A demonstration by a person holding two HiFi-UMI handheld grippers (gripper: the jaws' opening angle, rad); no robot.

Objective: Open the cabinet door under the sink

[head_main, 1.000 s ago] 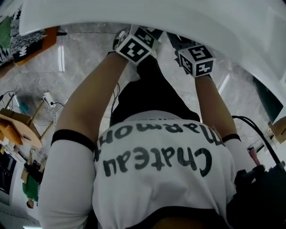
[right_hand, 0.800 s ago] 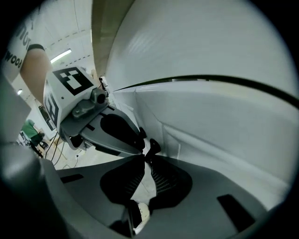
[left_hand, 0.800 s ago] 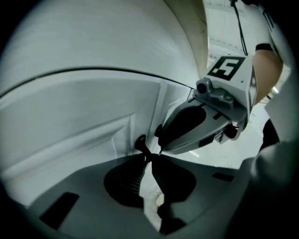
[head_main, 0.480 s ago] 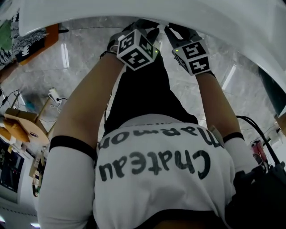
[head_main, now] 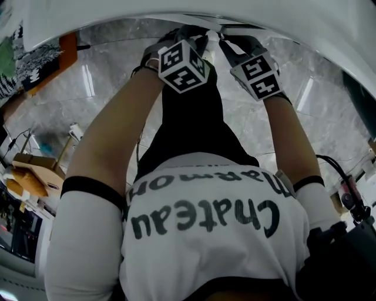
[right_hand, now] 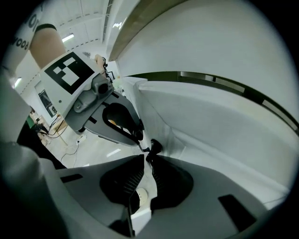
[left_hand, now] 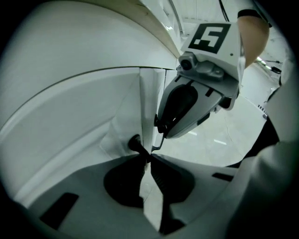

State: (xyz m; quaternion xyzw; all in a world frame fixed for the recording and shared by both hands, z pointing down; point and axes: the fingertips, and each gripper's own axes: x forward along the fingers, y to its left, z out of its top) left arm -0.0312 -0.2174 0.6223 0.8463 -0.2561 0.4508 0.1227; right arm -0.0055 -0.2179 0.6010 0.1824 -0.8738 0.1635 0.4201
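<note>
1. The left gripper (left_hand: 146, 158) has its jaws closing. Their tips pinch the small dark left knob (left_hand: 135, 142), which sits right at the claw's front on the left cabinet door (left_hand: 79, 116).
2. The right gripper (right_hand: 148, 161) is clamped on the right knob (right_hand: 154, 146), just ahead of its tips on the right cabinet door (right_hand: 219, 140).
3. The two claws sit side by side where the doors meet, with the white sink basin (head_main: 147, 14) above them.
</note>
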